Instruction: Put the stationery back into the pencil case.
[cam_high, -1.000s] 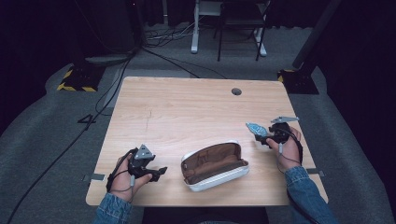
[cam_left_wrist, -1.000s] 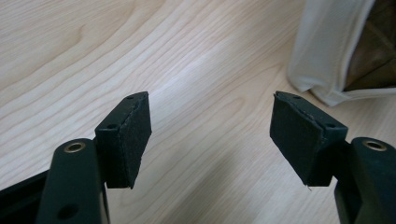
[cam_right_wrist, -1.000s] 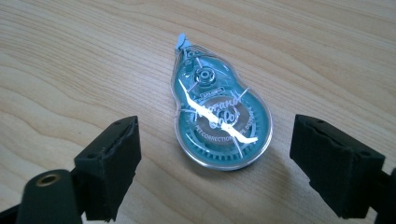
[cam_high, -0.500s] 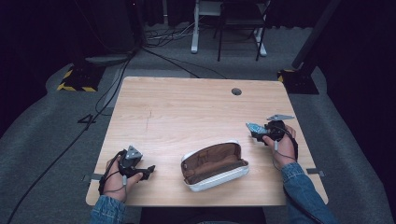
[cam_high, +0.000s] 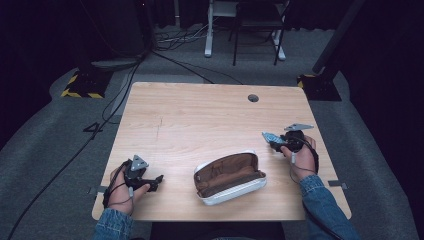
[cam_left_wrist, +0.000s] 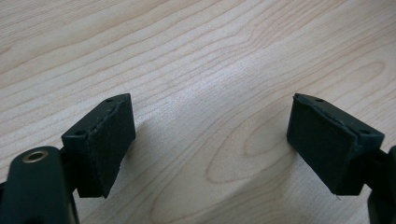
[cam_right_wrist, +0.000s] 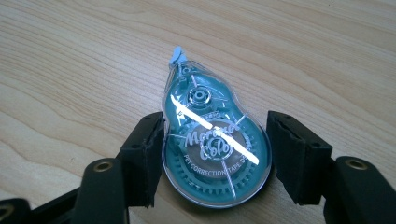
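Note:
A teal correction tape dispenser (cam_right_wrist: 210, 140) lies flat on the wooden table (cam_high: 200, 115) near its right edge. My right gripper (cam_right_wrist: 215, 154) is shut on it: the jaws have just been closing, and both pads press on its round body while its tip points away. In the high view the dispenser (cam_high: 272, 136) sticks out to the left of the right gripper (cam_high: 270, 139). My left gripper (cam_high: 157, 180) rests low at the front left. Its jaws have just been opening, and in the left gripper view the left gripper (cam_left_wrist: 210, 135) stands wide with only bare wood between the pads.
An open pencil case (cam_high: 230, 177), white outside and brown inside, lies at the front middle between the two hands. A round cable hole (cam_high: 253, 98) sits at the far right of the table. Cables and stands are on the floor behind.
The left hand has drifted left and down toward the table's front left corner. The right hand has stayed in place beside the dispenser.

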